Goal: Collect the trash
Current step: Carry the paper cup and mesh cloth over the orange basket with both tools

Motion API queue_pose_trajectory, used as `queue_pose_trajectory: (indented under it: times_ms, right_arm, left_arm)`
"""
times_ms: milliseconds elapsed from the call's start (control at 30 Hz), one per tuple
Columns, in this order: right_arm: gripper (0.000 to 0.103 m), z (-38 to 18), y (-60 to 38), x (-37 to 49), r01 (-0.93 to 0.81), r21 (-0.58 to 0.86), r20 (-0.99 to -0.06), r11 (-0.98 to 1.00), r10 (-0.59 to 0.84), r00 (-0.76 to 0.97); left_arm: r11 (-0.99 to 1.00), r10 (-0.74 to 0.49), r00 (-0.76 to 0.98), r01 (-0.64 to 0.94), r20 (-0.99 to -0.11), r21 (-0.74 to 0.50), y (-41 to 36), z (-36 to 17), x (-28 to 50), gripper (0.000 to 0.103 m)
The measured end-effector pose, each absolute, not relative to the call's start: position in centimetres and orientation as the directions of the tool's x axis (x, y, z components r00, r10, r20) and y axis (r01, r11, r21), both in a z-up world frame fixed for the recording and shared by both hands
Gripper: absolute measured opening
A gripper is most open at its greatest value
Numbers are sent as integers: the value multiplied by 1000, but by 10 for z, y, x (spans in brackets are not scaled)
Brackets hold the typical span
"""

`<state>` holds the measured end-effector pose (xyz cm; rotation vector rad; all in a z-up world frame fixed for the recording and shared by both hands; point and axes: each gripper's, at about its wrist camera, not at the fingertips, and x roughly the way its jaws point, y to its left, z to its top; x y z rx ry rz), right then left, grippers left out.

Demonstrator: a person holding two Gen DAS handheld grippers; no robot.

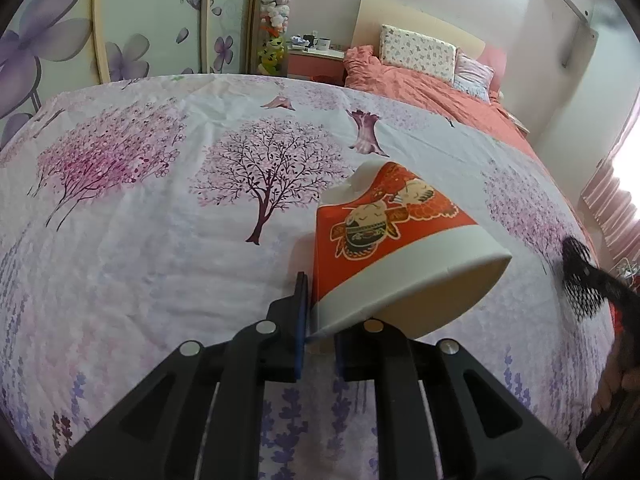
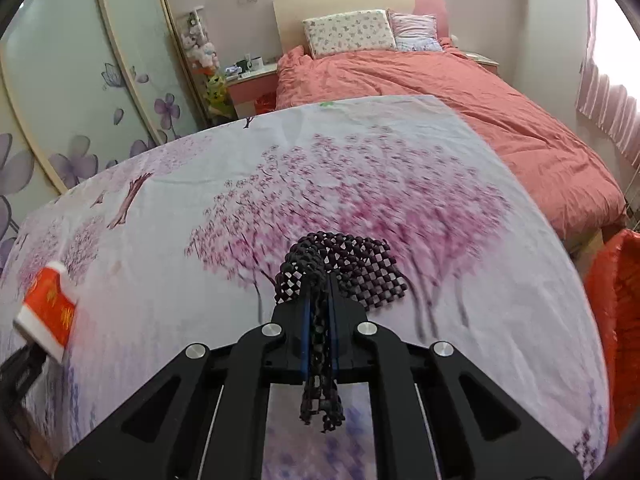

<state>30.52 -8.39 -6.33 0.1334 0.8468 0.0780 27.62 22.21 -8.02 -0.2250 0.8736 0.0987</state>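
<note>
My left gripper [image 1: 320,320] is shut on the rim of a red and white paper cup [image 1: 392,240], held tilted above the flower-print cloth [image 1: 160,240]. The cup's far end is crushed. The cup also shows at the left edge of the right wrist view [image 2: 50,312]. My right gripper [image 2: 320,312] is shut on a piece of black mesh netting [image 2: 348,268], which hangs out past the fingers and back between them. The netting and right gripper show at the right edge of the left wrist view [image 1: 580,276].
The cloth covers a raised flat surface. A bed with a coral duvet [image 2: 460,92] and pillows stands behind it. A red bag [image 2: 616,320] sits at the right edge. A wardrobe with flower doors [image 1: 120,20] is on the left, a nightstand [image 1: 316,60] by the bed.
</note>
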Motion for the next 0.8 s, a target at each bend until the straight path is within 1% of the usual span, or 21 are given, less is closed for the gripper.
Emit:
queue_pose_trajectory:
  times_ms: [67,100,167,467,800]
  right_arm:
    - [7,-60,-87,298,-20,150,-738,989,125,663]
    - [7,-58,-89,293,-23,147,-735,989,125,667]
    - [7,-54,-90,286,-29,144,-726,989,126,676]
    - [7,-33,-114,248,-16,173,-689,985,132,712]
    - [7,0,-153,196,29,196,-613,980,99,784]
  left_arm:
    - [969,-8,643,-184,-766,-164,223,-80,277,11]
    - [967,-14,648,-184,-761,-174,223,-79,277,7]
    - [967,-16,659,-183,-752,-180,222,-76,276,5]
    - [986,33,721,-137,-692,-96,191,-37,255,5]
    - [997,-30,768,-25,-640,-76,130,7,231,5]
